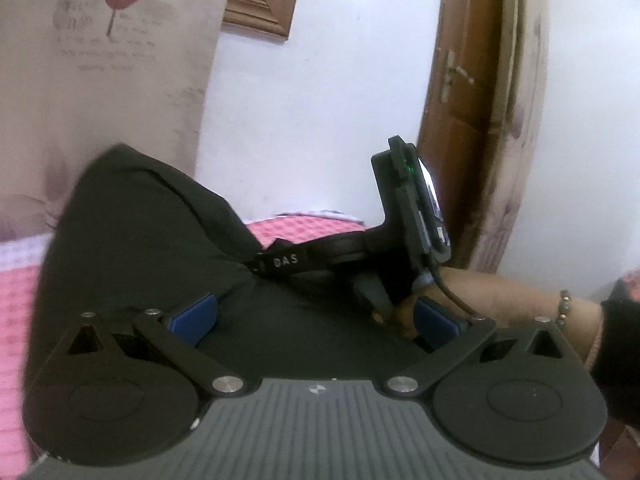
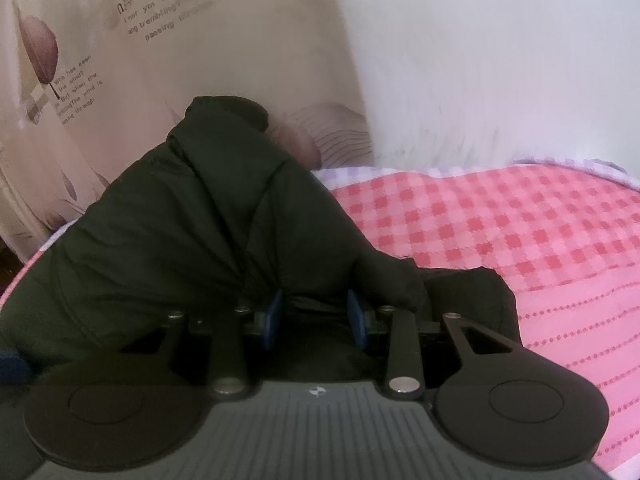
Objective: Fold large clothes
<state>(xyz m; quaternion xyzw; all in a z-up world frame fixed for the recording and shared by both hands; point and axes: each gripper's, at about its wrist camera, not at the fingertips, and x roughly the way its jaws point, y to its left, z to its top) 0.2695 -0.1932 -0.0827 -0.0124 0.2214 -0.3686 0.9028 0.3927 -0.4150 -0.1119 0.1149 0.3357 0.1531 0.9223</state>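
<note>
A bulky black jacket (image 1: 132, 240) lies heaped on the bed, and it fills the left half of the right wrist view (image 2: 168, 232). My right gripper (image 2: 315, 314) is shut on a bunched fold of the jacket, which sits pinched between its blue pads (image 2: 274, 318). Seen from the left wrist view, the right gripper (image 1: 260, 266) reaches in from the right and bites the cloth at mid-frame, with a hand (image 1: 500, 300) holding it. My left gripper (image 1: 316, 320) stands open low over the jacket. Its blue pads (image 1: 196, 318) are far apart, with black cloth lying slack between them.
A pink checked bed cover (image 2: 500, 232) spreads to the right of the jacket. Behind the bed hangs a pale curtain with leaf prints (image 2: 80, 60), next to a white wall (image 1: 320, 120). At the right stands a brown wooden door (image 1: 460, 120). The wrist wears a beaded bracelet (image 1: 564, 308).
</note>
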